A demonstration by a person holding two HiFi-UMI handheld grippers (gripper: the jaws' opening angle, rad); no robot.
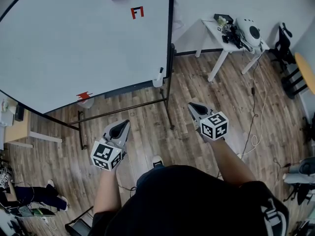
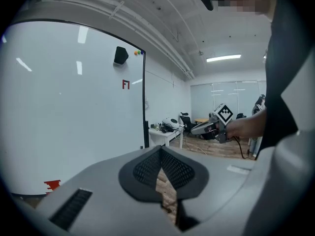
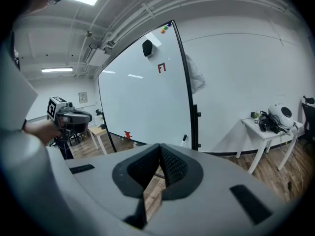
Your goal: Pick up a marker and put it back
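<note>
A white marker with a black cap [image 1: 159, 76] stands at the right end of the whiteboard [image 1: 74, 43] ledge; it also shows small in the right gripper view [image 3: 185, 138]. A red object [image 1: 84, 96] sits further left on the ledge. My left gripper [image 1: 123, 126] and right gripper [image 1: 194, 107] hang in the air over the wood floor, well short of the board. Both are shut with nothing between their jaws, which meet at the tips in each gripper view [image 2: 160, 149] [image 3: 160, 146]. Each gripper appears in the other's view: the right gripper [image 2: 203, 128], the left gripper [image 3: 76, 117].
The board's black stand [image 1: 123, 110] runs across the floor in front of me. A white table [image 1: 211, 31] with a white helmet-like device and gear stands at the back right, with cables trailing over the floor. A small wooden table [image 1: 17, 132] is at the left.
</note>
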